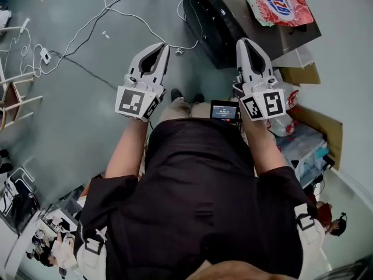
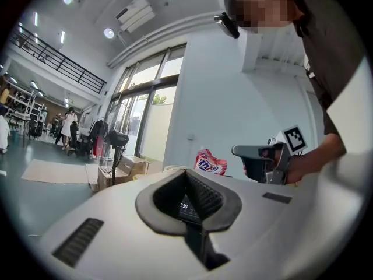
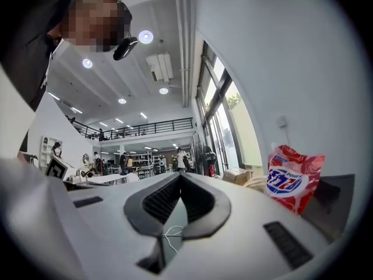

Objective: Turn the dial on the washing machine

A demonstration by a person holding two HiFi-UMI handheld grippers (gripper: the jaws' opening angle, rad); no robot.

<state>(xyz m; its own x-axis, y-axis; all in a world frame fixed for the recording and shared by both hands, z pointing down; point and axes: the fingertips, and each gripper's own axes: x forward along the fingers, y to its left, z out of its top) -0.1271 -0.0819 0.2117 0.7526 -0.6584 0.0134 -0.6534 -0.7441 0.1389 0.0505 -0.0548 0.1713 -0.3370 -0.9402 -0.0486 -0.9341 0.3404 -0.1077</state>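
Grey floor (image 1: 87, 109), loose cables (image 1: 93, 19); your left gripper (image 1: 163, 47) and right gripper (image 1: 244, 42) have jaws closed, empty; dark box is maybe the washing machine (image 1: 217, 25).

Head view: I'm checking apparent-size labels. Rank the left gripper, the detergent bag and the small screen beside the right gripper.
1-2. left gripper and detergent bag: look alike; the gripper is nearer the camera, so unranked.
3. small screen.

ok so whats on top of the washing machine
A red and white detergent bag lies on the grey top of the washing machine. The part of the top under the bag is covered, and no dial shows in any view.
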